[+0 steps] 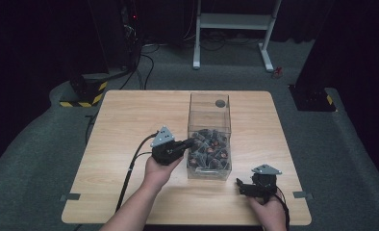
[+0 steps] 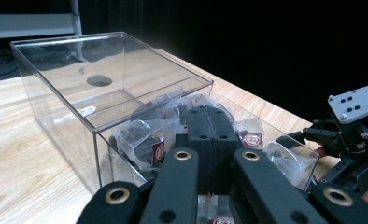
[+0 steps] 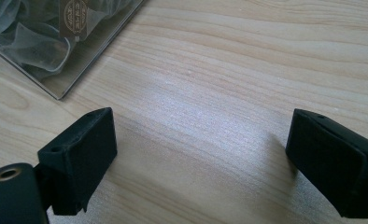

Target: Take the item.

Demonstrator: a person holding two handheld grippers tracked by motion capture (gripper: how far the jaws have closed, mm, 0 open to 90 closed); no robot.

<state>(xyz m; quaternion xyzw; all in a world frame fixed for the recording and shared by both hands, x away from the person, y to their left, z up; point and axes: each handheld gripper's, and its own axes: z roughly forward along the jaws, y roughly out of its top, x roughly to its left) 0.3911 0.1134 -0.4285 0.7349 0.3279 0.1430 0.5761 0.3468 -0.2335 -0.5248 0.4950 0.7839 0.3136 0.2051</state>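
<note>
A clear plastic box (image 1: 209,96) stands mid-table, and several mesh sachets (image 1: 209,144) with small brown labels fill its near half. A round hole (image 2: 99,80) shows in a clear panel toward its far end. My left gripper (image 1: 191,142) reaches over the box's left wall at the near end. In the left gripper view its jaws (image 2: 210,126) are pressed together among the sachets (image 2: 140,135), with nothing seen between them. My right gripper (image 1: 239,186) rests near the table's front right, pointing left. Its jaws (image 3: 201,158) stand wide open over bare wood, beside the box's corner (image 3: 79,65).
The wooden table (image 1: 130,110) has bare room left of the box and along its front edge. A cable (image 1: 130,173) trails from the left gripper toward the front. Beyond the table are a white desk frame (image 1: 235,21) and dark stands on grey carpet.
</note>
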